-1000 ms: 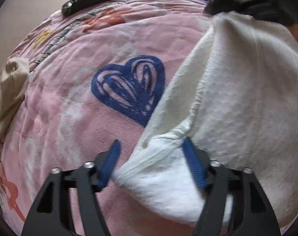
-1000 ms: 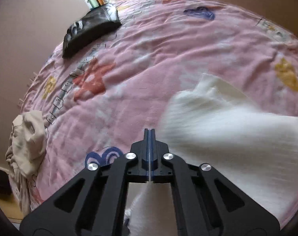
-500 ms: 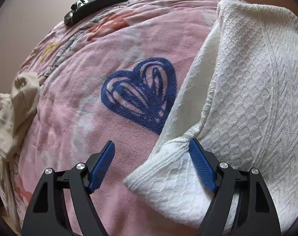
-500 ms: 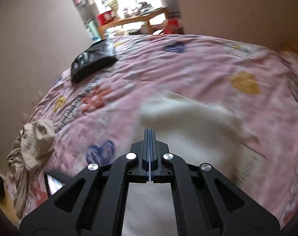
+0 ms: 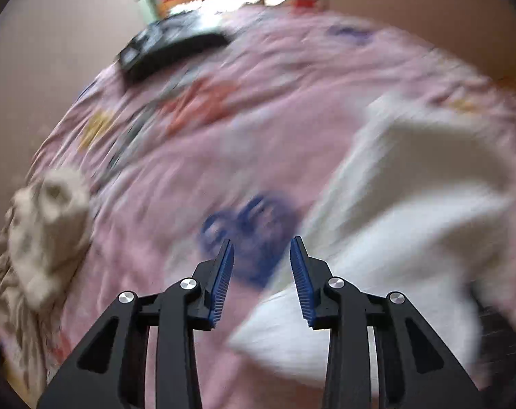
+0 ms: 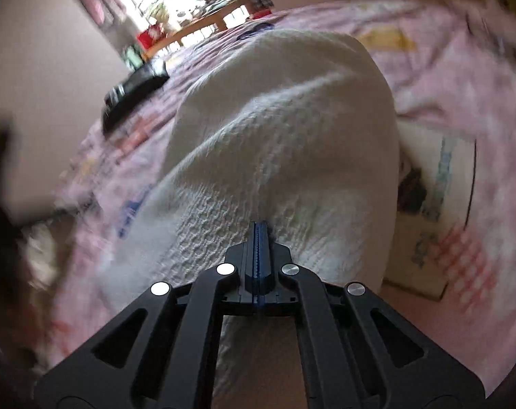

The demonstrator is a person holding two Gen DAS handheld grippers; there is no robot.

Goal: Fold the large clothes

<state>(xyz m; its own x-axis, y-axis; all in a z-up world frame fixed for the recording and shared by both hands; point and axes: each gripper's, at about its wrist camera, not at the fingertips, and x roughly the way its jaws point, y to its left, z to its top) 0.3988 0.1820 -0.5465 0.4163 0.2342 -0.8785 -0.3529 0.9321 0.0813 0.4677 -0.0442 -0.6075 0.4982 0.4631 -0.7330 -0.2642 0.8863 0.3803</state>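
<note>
A white knitted sweater (image 5: pixel 411 204) lies on the pink bedspread (image 5: pixel 223 136), right of the left gripper (image 5: pixel 262 242). That gripper hovers above the bed over a blue heart print (image 5: pixel 254 221). Its jaws are closing with nothing between them. In the right wrist view the sweater (image 6: pixel 275 119) rises in a hump in front of the right gripper (image 6: pixel 260 225), which is shut on its fabric, and more cloth hangs below the fingers. Both views are blurred by motion.
A crumpled beige garment (image 5: pixel 43 231) lies at the bed's left edge. A black bag-like item (image 5: pixel 169 51) rests at the far end, with a wooden shelf and a window behind it. A white printed box or bag (image 6: pixel 438 204) is to the right of the sweater.
The left gripper has lifted off the sweater's corner, and its jaws have narrowed. The right gripper has swung sideways, dragging the sweater up into a hump in front of it.
</note>
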